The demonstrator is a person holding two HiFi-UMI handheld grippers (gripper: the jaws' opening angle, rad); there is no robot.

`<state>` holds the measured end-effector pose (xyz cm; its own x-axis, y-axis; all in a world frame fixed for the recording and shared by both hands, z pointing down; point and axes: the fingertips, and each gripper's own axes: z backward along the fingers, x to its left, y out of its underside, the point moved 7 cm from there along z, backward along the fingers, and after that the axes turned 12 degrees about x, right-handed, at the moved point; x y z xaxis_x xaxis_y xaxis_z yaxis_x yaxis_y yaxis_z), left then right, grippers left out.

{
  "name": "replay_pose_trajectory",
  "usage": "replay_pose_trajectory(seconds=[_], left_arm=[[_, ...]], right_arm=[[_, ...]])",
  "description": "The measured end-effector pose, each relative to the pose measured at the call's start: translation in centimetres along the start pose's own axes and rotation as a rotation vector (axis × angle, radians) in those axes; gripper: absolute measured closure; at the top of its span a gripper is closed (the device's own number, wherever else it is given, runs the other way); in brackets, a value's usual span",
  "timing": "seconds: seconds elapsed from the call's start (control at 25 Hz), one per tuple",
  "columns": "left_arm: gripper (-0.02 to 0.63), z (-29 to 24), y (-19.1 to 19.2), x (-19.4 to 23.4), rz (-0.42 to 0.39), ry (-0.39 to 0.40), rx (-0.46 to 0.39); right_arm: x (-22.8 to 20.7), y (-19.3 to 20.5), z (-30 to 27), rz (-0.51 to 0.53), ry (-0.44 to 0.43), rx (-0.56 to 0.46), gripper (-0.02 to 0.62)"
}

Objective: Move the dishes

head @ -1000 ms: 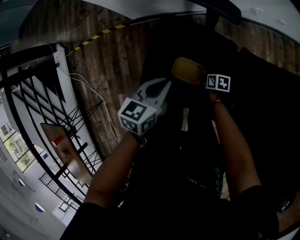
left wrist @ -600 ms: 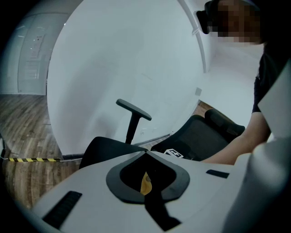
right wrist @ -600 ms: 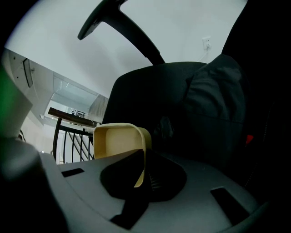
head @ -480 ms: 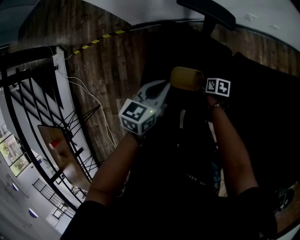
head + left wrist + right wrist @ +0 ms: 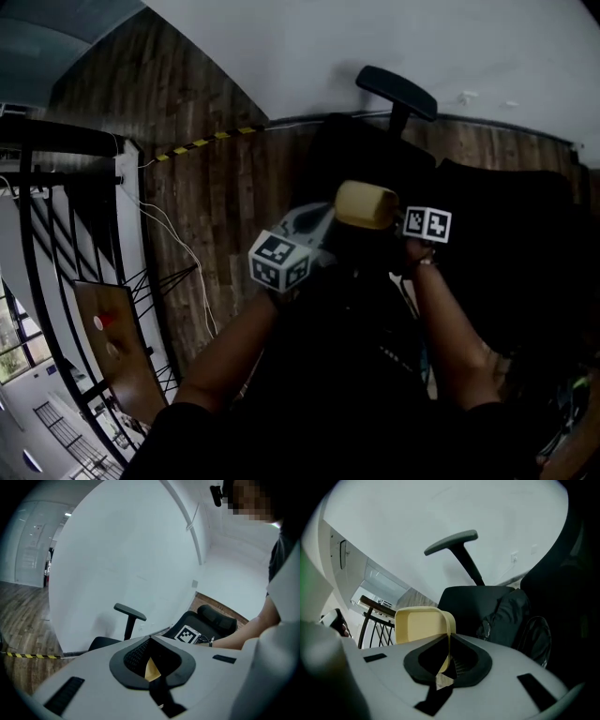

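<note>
- Yellow dish (image 5: 366,204), a square one with rounded corners and a raised rim, was held up in the air in front of the person, above a black office chair (image 5: 375,155), between the 2 grippers.
- The right gripper (image 5: 412,225) had its jaws closed on the dish's rim; in the right gripper view the dish (image 5: 423,625) stood on edge, its hollow face towards the camera, with 1 side wall pinched between the jaws of that gripper (image 5: 446,656).
- The left gripper (image 5: 314,225) reached the dish from the opposite side. In the left gripper view its jaws (image 5: 151,667) were nearly together, with a thin yellow sliver of the dish (image 5: 152,670) caught between them.
- The marker cube of the right gripper (image 5: 188,634) showed just beyond the left gripper's jaws, with the person's right forearm (image 5: 243,632) behind it.
- In the head view both forearms rose from the bottom of the frame, the left forearm (image 5: 230,352) to the left gripper's marker cube (image 5: 279,261).
- The chair's armrest (image 5: 396,91) stood upright on its post beyond the dish, near the white wall (image 5: 375,37).
- A dark bundle of cloth (image 5: 506,613) lay on the chair seat.
- The wood floor (image 5: 216,187) carried a strip of black-and-yellow tape (image 5: 202,145) and a white cable (image 5: 178,234), with a black railing (image 5: 56,141) at the left.
</note>
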<state>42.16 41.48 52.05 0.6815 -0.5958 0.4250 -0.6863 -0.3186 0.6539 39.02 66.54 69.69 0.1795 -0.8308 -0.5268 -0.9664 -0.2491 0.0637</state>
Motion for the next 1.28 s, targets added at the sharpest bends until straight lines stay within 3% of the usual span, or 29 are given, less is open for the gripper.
replay_pose_trajectory(seconds=[0.32,0.44,0.64,0.88,1.28], left_arm=[[0.611,3.9,1.3,-1.7,-0.035,0.029,-0.099],[0.611,4.7,1.5,-2.5,-0.079,0.008,-0.103],[0.611,6.2,2.9,-4.1,-0.042,-0.059,-0.143],[0.611,8.6,6.0,-6.9,0.055,-0.179,-0.206],[0.611,16.7,15.0,-10.3,0.273,-0.492,-0.366]], right_arm=[[3.2,3.1,3.9,0.058,0.046,-0.096,0.571],[4.2,3.1,4.9,0.084,0.043,-0.106,0.571],[5.7,2.6,5.1,0.165,0.009,-0.086,0.571],[8.2,2.6,4.8,0.330,-0.041,-0.010,0.571],[17.9,4.3,2.6,0.691,-0.119,0.108,0.571]])
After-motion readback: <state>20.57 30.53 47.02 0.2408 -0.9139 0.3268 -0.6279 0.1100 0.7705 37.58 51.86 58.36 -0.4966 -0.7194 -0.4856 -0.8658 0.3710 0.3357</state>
